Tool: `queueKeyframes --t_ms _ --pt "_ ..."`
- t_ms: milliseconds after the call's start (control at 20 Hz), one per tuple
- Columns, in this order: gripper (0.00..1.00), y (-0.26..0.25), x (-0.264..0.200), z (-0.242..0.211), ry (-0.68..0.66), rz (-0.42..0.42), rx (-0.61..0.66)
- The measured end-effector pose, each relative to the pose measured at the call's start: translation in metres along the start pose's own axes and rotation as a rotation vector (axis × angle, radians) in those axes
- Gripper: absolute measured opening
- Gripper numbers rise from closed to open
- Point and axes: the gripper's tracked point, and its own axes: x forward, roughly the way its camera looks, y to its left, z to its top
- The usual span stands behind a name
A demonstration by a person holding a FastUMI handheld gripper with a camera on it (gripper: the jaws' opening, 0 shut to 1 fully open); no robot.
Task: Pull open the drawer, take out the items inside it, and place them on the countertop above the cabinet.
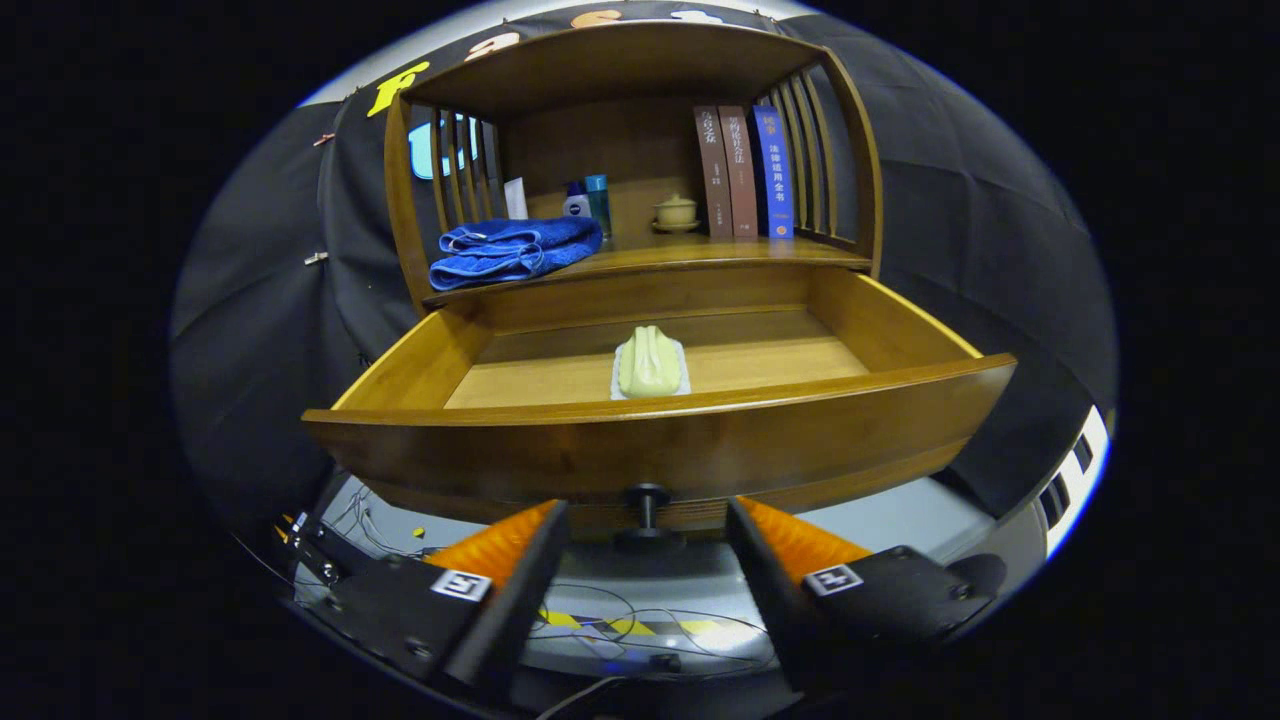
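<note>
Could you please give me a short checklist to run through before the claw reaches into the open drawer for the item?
1. Drawer pulled out far enough to reach inside: ok.
2. Pale green item visible on the drawer floor, just behind the front panel: ok.
3. Claw open, fingers apart on either side of the knob and not pressing it: ok.
4. Claw raised above the drawer's front edge: not ok, it sits below, at knob level.
5. Free room on the countertop between the blue towel and the books: ok.
6. Other items hidden behind the front panel: cannot tell.
</note>
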Motion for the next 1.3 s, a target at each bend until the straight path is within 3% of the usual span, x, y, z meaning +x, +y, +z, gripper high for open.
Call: queueKeyframes --t_ms 50,350,700,1300 --pt "1.0 0.004 -0.001 0.009 -0.002 0.015 0.005" --pt "0.99 0.026 -0.003 0.086 -0.035 0.101 0.01" --pt "0.99 0.03 0.075 0.154 0.05 0.101 0.013" --pt "0.99 0.013 0.183 0.131 0.374 -0.003 -0.04"
